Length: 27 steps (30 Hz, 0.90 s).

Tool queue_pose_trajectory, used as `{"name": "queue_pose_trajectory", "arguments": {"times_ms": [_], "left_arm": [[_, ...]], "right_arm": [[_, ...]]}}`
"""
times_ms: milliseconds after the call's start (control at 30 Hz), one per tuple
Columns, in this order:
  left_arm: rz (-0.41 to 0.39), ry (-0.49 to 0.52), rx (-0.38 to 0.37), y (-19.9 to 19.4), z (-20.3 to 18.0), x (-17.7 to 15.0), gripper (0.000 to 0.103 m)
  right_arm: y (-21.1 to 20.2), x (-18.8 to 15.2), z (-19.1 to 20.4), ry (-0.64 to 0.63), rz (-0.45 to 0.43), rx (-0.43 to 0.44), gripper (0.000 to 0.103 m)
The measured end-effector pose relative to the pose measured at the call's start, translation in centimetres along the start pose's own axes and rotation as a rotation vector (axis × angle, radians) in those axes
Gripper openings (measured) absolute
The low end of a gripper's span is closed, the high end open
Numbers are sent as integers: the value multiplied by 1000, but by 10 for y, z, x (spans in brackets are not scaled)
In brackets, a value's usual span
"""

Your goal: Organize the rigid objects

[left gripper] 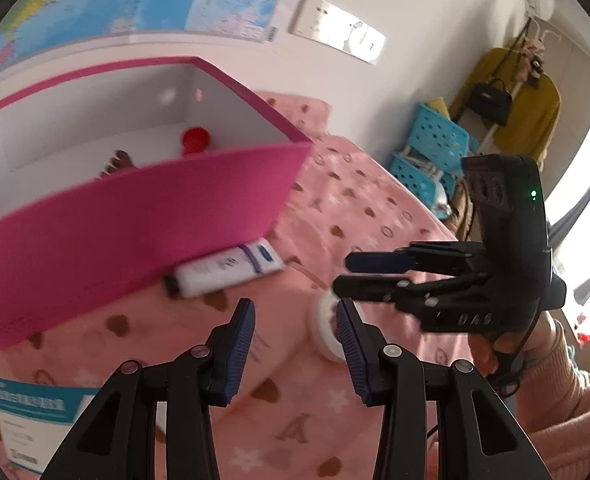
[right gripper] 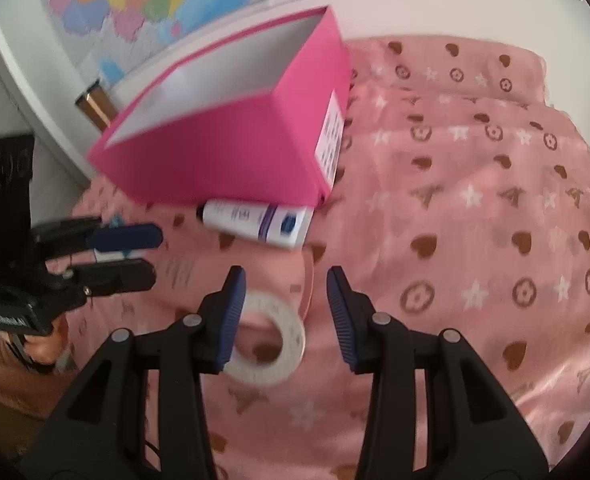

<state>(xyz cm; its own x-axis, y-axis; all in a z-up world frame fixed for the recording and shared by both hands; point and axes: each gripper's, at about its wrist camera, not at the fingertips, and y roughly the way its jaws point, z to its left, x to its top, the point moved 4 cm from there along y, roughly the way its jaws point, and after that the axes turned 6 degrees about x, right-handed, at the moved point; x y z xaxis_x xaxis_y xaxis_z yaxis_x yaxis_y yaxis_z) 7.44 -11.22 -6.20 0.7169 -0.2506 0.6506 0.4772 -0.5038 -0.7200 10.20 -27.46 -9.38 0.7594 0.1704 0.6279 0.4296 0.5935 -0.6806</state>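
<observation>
A pink box [left gripper: 135,216] with a white inside stands on the pink blanket and holds a red object [left gripper: 194,139] and a brown object [left gripper: 119,160]. The box [right gripper: 223,160] also shows in the right wrist view. A white tube [left gripper: 231,266] with a blue band lies against the box's front; it also shows in the right wrist view [right gripper: 255,220]. A white tape roll [right gripper: 271,340] lies on the blanket just below my open right gripper [right gripper: 286,312]. My left gripper [left gripper: 295,340] is open and empty, with the roll [left gripper: 327,332] behind its right finger.
A blue and white booklet [left gripper: 35,420] lies at the lower left. The pink patterned blanket [right gripper: 475,220] spreads to the right. A map hangs on the wall behind the box. Blue baskets [left gripper: 431,152] and a yellow coat stand beyond the bed.
</observation>
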Motion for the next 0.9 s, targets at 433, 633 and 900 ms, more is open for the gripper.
{"name": "queue_pose_trajectory", "arguments": {"times_ms": [433, 633, 900], "left_arm": [[64, 16, -26, 17, -17, -12, 43], [48, 19, -29, 15, -19, -5, 43], [-42, 17, 6, -9, -12, 26, 42]], "right_arm": [[12, -17, 4, -54, 43, -43, 16], [-9, -3, 10, -51, -34, -33, 16], [-24, 36, 34, -114, -110, -23, 16]]}}
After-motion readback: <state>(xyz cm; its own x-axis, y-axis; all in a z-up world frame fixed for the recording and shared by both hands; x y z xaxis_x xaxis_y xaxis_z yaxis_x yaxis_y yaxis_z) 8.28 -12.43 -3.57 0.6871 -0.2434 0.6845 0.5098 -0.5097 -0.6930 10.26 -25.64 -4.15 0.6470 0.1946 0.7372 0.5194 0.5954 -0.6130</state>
